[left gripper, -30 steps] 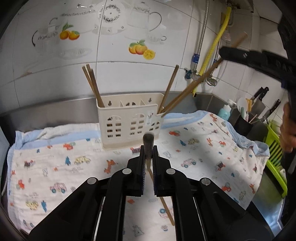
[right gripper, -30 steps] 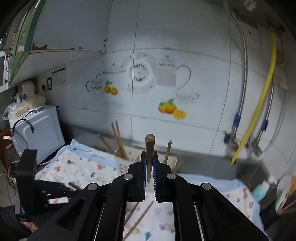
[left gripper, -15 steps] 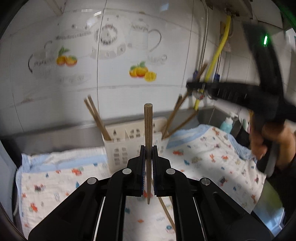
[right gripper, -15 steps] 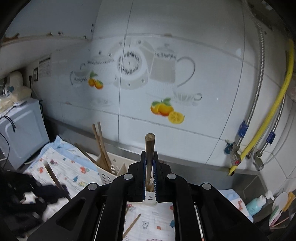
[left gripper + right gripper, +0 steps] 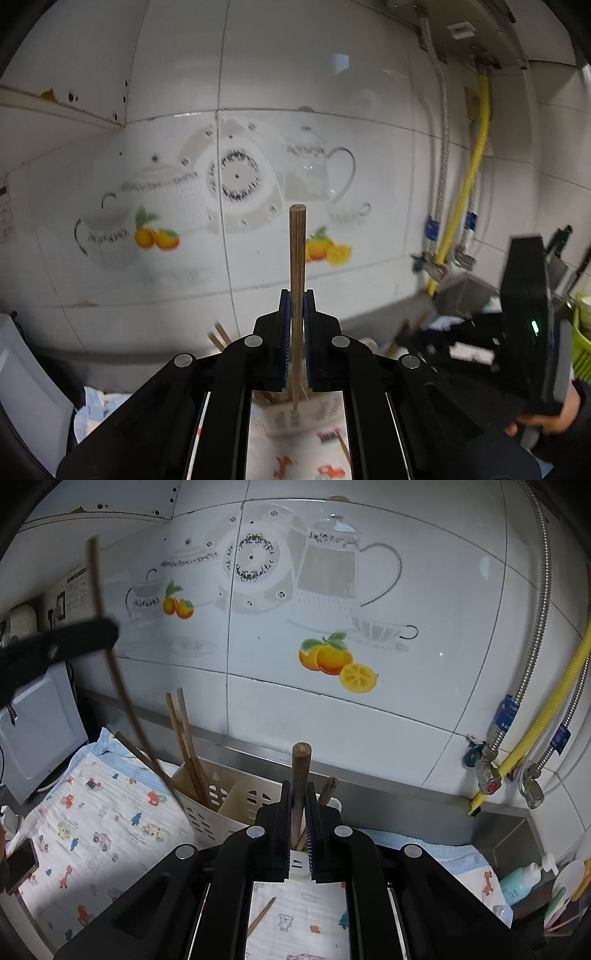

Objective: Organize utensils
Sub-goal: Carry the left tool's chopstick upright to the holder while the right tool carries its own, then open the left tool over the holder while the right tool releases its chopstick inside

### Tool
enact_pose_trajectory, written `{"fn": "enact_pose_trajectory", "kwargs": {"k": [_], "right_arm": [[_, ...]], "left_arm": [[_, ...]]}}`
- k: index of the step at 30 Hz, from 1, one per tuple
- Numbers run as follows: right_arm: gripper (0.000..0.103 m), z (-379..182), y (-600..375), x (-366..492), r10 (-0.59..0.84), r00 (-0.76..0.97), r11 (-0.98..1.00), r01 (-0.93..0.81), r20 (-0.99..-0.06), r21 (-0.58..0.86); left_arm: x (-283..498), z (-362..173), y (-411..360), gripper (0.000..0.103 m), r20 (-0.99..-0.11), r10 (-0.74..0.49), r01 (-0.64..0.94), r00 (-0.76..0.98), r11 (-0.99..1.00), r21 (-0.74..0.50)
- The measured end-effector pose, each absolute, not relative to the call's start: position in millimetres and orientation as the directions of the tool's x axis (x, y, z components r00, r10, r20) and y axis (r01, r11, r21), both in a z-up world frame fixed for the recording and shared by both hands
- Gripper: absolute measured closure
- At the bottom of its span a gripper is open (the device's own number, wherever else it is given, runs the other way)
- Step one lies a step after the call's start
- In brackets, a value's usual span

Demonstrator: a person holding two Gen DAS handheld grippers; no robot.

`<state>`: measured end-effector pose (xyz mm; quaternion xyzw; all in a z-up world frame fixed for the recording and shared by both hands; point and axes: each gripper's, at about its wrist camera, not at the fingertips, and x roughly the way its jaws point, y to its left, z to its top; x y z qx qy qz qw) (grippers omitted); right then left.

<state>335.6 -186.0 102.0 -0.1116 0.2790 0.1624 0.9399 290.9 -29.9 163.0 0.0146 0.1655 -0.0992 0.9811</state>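
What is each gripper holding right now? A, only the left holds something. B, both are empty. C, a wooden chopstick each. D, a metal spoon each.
C: the left gripper is shut on a wooden chopstick and the right gripper on another chopstick.

The worktop point(image 5: 424, 800) is a stainless-steel surface running along the tiled wall, its raised back edge showing as a grey strip. A white cloth point(image 5: 99, 812) printed with small cartoon animals and cars, edged in pale blue, covers most of it. A cream plastic utensil holder point(image 5: 221, 812) with slotted walls stands on the cloth near the back edge. One loose chopstick point(image 5: 261, 916) lies flat on the cloth in front of the holder. At the right end, off the cloth, stands a teal pump bottle point(image 5: 522, 881). In the left wrist view the cloth point(image 5: 295, 454) and the holder point(image 5: 299, 415) show only partly, blurred.
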Motion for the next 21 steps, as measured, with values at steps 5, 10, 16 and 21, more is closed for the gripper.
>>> {"fn": "enact_pose_trajectory", "kwargs": {"k": [5,10,16,21], "right_arm": [[0.096,101,-186,337,0.244,0.794,0.921,-0.370,-0.557,-0.124],[0.096,103,-187,335,0.239,0.803,0.919,-0.368,-0.546,-0.139],[0.094,108,-191,329,0.247,0.816,0.921,-0.366,-0.523,-0.136],[0.087,114,-194,316,0.267,0.826,0.921,-0.371,-0.497,-0.122]], "left_arm": [[308,164,-30,0.098,-0.311,-0.156,0.165,0.938,0.986,0.002],[324,152,-27,0.098,-0.336,-0.145,0.143,0.931,0.989,-0.031],[337,136,-20,0.098,-0.383,-0.155,0.135,0.910,0.988,-0.079],[345,124,-16,0.098,-0.415,-0.167,0.137,0.894,0.985,-0.102]]}}
